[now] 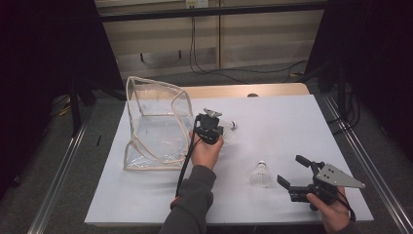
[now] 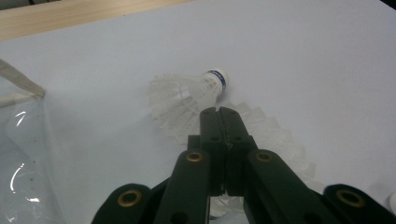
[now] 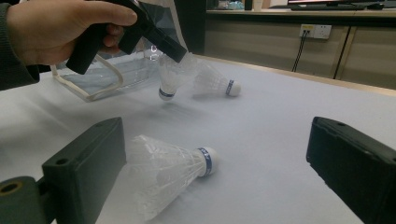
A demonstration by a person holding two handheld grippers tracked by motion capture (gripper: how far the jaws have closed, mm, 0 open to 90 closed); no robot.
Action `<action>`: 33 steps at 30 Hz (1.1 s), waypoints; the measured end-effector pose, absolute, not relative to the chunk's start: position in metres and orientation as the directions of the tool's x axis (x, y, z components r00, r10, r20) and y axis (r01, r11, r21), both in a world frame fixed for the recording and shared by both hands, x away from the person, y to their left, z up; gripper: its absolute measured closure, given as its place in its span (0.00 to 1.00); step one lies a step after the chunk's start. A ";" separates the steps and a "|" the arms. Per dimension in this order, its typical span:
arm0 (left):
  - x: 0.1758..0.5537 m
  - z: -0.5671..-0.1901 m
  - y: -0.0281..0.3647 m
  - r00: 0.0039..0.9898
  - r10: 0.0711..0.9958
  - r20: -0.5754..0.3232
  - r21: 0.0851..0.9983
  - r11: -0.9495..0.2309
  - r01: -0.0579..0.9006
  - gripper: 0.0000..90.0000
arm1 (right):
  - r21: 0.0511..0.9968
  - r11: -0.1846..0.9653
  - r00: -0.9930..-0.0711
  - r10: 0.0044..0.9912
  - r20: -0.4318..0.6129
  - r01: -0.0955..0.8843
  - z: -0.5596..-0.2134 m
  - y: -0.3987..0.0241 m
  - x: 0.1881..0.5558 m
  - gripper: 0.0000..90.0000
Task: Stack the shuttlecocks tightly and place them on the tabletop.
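The left gripper (image 2: 221,112) has two flat black jaws with brass-coloured rivets on the black linkage bars behind them. A black cable hangs from it. The right gripper (image 1: 293,171) carries a grey three-cornered plate on top. The sleeve (image 1: 192,195) is dark grey.

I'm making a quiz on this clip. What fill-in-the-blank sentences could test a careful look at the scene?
1. The left gripper holds a shuttlecock by its ____ end, cork hanging down.
2. In all, ____ shuttlecocks show in the right gripper view.
3. The right gripper has its jaws ____, with a lying shuttlecock ahead of them.
4. The clear bag stands on the table's ____ side in the high view.

Missing words: feathered; three; open; left
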State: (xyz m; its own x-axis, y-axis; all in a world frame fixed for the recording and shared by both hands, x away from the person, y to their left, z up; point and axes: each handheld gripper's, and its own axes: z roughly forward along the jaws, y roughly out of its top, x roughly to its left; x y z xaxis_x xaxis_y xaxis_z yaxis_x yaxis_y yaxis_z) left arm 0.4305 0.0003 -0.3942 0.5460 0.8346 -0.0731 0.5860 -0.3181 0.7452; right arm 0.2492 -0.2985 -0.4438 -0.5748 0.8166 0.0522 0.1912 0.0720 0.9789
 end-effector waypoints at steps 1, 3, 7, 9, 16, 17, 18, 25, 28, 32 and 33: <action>0.431 -0.394 0.001 0.549 0.833 -0.070 0.740 -0.325 0.588 1.00 | 0.979 0.071 -0.575 0.816 0.052 0.190 -0.444 -0.299 0.249 0.05; 0.432 -0.395 0.001 0.543 0.837 -0.071 0.741 -0.320 0.590 1.00 | 0.979 0.072 -0.575 0.816 0.052 0.190 -0.444 -0.298 0.249 0.05; 0.433 -0.396 0.001 0.541 0.839 -0.058 0.743 -0.326 0.585 1.00 | 0.979 0.071 -0.576 0.816 0.054 0.191 -0.444 -0.298 0.249 0.05; 0.433 -0.396 0.001 0.533 0.844 -0.053 0.746 -0.322 0.583 1.00 | 0.978 0.071 -0.575 0.817 0.054 0.194 -0.444 -0.298 0.249 0.05; 0.435 -0.399 0.001 0.532 0.845 -0.046 0.739 -0.330 0.588 1.00 | 0.979 0.073 -0.576 0.816 0.052 0.191 -0.444 -0.298 0.249 0.04; 0.435 -0.399 0.001 0.529 0.847 -0.047 0.739 -0.327 0.589 1.00 | 0.979 0.072 -0.576 0.816 0.054 0.193 -0.444 -0.298 0.249 0.05; 0.436 -0.399 0.001 0.529 0.847 -0.048 0.737 -0.327 0.591 1.00 | 0.979 0.073 -0.575 0.816 0.052 0.192 -0.444 -0.298 0.249 0.05; 0.437 -0.401 0.001 0.524 0.851 -0.044 0.735 -0.327 0.594 1.00 | 0.979 0.072 -0.575 0.816 0.053 0.192 -0.444 -0.299 0.249 0.05; 0.437 -0.401 0.002 0.522 0.852 -0.031 0.736 -0.334 0.589 1.00 | 0.979 0.073 -0.576 0.816 0.052 0.192 -0.444 -0.299 0.249 0.05; 0.437 -0.401 0.003 0.526 0.849 -0.043 0.736 -0.329 0.591 1.00 | 0.979 0.072 -0.575 0.816 0.053 0.192 -0.444 -0.299 0.249 0.04; 0.437 -0.400 0.003 0.527 0.849 -0.045 0.736 -0.328 0.592 1.00 | 0.979 0.073 -0.574 0.817 0.051 0.190 -0.444 -0.299 0.249 0.04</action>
